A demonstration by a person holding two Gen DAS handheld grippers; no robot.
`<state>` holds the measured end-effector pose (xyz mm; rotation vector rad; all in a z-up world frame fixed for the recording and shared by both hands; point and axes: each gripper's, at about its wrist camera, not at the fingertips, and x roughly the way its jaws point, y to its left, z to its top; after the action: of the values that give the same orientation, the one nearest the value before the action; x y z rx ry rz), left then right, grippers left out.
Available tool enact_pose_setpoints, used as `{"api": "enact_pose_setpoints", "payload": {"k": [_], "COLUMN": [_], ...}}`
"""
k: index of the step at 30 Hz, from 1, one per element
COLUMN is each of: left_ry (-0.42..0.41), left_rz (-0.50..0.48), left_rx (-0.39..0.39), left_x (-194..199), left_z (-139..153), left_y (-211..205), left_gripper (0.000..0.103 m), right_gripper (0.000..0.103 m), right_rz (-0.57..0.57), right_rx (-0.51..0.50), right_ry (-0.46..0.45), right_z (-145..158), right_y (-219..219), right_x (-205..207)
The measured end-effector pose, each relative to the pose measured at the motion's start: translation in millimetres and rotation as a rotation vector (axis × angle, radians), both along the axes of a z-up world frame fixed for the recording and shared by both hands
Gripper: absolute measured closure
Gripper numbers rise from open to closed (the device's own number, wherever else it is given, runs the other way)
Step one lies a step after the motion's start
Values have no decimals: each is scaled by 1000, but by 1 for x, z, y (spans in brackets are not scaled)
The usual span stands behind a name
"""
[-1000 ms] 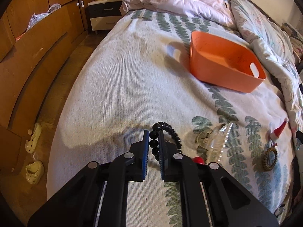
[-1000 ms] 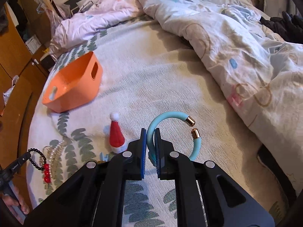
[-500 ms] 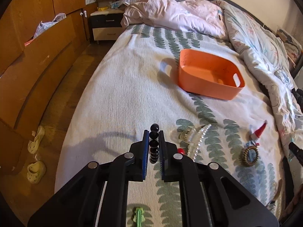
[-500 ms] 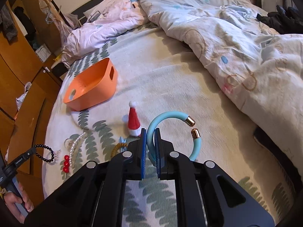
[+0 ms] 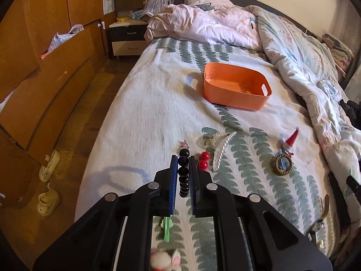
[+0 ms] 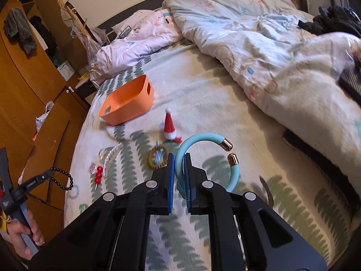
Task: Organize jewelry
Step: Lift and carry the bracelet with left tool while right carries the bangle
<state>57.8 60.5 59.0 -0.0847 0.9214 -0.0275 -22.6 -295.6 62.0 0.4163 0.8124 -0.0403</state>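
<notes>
My left gripper (image 5: 182, 160) is shut on a black bead bracelet (image 5: 183, 171) and holds it above the bed; it also shows in the right wrist view (image 6: 62, 179). My right gripper (image 6: 179, 158) is shut on a light blue open bangle (image 6: 204, 155) with gold end caps, held above the bed. An orange basket (image 5: 235, 88) stands empty further up the bed, and it shows in the right wrist view (image 6: 127, 103) too. On the bedspread lie a pearl hair claw (image 5: 222, 151), red beads (image 5: 204, 160), a brown coil hair tie (image 5: 282, 164) and a small Santa hat clip (image 5: 290, 141).
A rumpled duvet (image 6: 282, 67) covers the right side of the bed. Wooden wardrobes (image 5: 45, 67) and a nightstand (image 5: 127, 38) stand left of the bed, with slippers (image 5: 48, 180) on the floor. A green clip (image 5: 166, 230) and a fluffy white item (image 5: 165, 259) lie near the bed's front edge.
Both grippers have pulled back and risen, each keeping its bracelet. More of the bed and the basket's inside now show, and the basket looks farther away.
</notes>
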Motion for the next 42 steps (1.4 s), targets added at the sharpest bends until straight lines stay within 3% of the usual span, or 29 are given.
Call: {"api": "enact_pose_setpoints", "payload": {"k": [6, 13, 23, 42], "left_ry": [-28, -21, 13, 104], "left_rz": [-12, -35, -84, -144], "left_rx": [6, 23, -11, 32], "left_x": [-34, -60, -75, -80], "left_z": [12, 5, -10, -53], "left_y": [2, 3, -2, -30], "left_gripper": [93, 93, 93, 93], "right_gripper": [93, 93, 93, 93], "right_rz": [7, 33, 60, 79], "right_rx": [34, 36, 73, 10], "right_ry": [-1, 6, 67, 195], "right_z": [-8, -20, -48, -82], "right_y": [0, 10, 5, 23], "right_x": [-34, -50, -35, -14]}}
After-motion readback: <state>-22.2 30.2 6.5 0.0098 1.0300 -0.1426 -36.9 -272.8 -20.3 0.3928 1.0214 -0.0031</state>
